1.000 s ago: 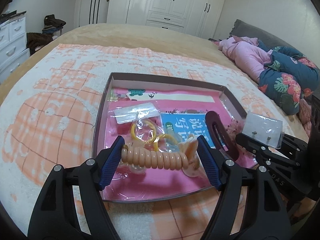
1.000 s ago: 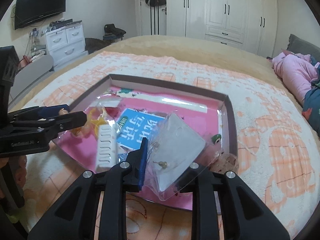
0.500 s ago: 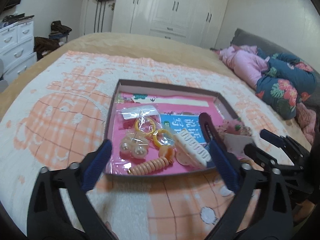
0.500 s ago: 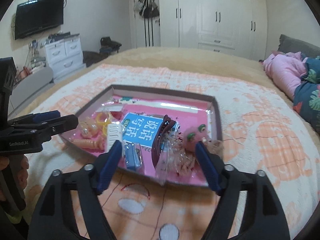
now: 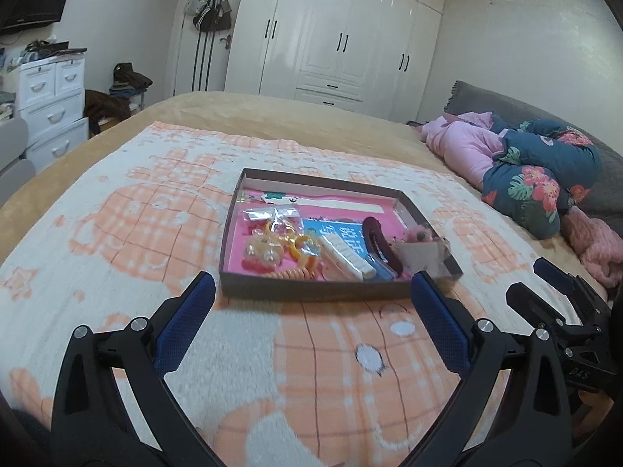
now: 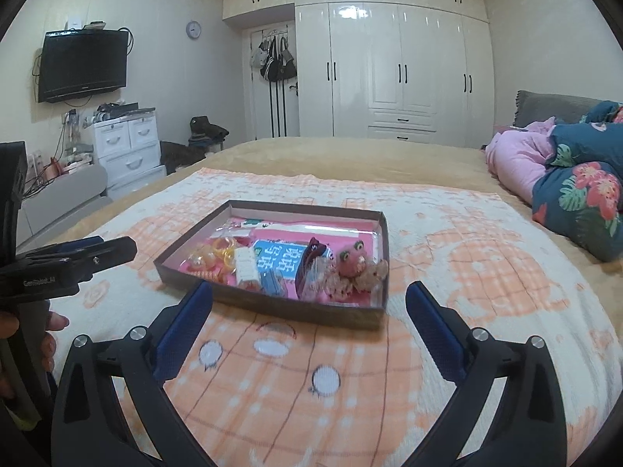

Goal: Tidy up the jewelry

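A shallow brown tray (image 5: 230,233) (image 6: 272,305) with a pink floor lies on the peach-and-white blanket. In it lie an orange coil hair tie (image 5: 293,273), a white comb clip (image 5: 346,255), a dark red hair clip (image 5: 375,239), bagged yellow rings (image 5: 280,229), a clear earring bag (image 5: 420,255) and a pink plush piece (image 6: 352,258). My left gripper (image 5: 311,284) stands open in front of the tray, holding nothing. The jaws of my right gripper (image 6: 309,290) are opening, with nothing between them; it also hangs short of the tray's near wall.
Pink and floral bedding (image 5: 537,179) is heaped at the right of the bed. Beyond the bed stand a white wardrobe (image 6: 397,70), white drawers (image 6: 128,148) and a wall TV (image 6: 83,64). A hand (image 6: 50,334) holds the left gripper at the left edge.
The left gripper let go of the coil hair tie and the right one of the earring bag; both lie in the tray. Both grippers opened wide and drew back from the tray.
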`<state>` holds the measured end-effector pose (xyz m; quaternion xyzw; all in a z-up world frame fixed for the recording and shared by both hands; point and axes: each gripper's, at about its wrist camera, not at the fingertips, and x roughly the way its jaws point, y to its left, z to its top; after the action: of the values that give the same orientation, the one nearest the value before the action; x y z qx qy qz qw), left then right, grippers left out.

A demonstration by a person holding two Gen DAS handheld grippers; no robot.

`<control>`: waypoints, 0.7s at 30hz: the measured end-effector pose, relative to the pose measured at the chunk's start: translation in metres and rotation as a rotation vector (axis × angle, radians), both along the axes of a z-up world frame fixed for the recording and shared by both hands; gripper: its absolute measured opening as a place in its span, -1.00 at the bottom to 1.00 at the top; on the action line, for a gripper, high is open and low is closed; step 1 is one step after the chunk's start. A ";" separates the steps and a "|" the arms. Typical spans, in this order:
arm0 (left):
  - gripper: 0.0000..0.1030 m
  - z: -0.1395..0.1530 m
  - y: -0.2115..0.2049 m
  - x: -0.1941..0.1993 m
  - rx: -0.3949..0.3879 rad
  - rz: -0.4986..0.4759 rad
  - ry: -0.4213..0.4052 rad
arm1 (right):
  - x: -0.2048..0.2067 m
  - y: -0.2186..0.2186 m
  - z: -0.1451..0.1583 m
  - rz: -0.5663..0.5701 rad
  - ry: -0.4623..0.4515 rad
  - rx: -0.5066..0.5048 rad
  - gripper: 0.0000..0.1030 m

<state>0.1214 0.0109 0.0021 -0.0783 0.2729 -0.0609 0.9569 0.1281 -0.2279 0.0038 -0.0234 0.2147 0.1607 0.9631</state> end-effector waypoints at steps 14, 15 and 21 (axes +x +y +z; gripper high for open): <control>0.78 -0.020 -0.017 -0.046 0.037 -0.051 -0.053 | -0.049 -0.014 -0.018 -0.061 -0.081 0.035 0.88; 0.78 -0.021 -0.017 -0.048 0.038 -0.048 -0.060 | -0.052 -0.013 -0.019 -0.066 -0.093 0.033 0.88; 0.78 -0.025 -0.019 -0.052 0.048 -0.039 -0.103 | -0.063 -0.011 -0.027 -0.076 -0.136 0.020 0.88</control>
<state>0.0692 -0.0077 -0.0225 -0.0468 0.2261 -0.0769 0.9699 0.0656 -0.2387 -0.0233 -0.0165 0.1479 0.1239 0.9811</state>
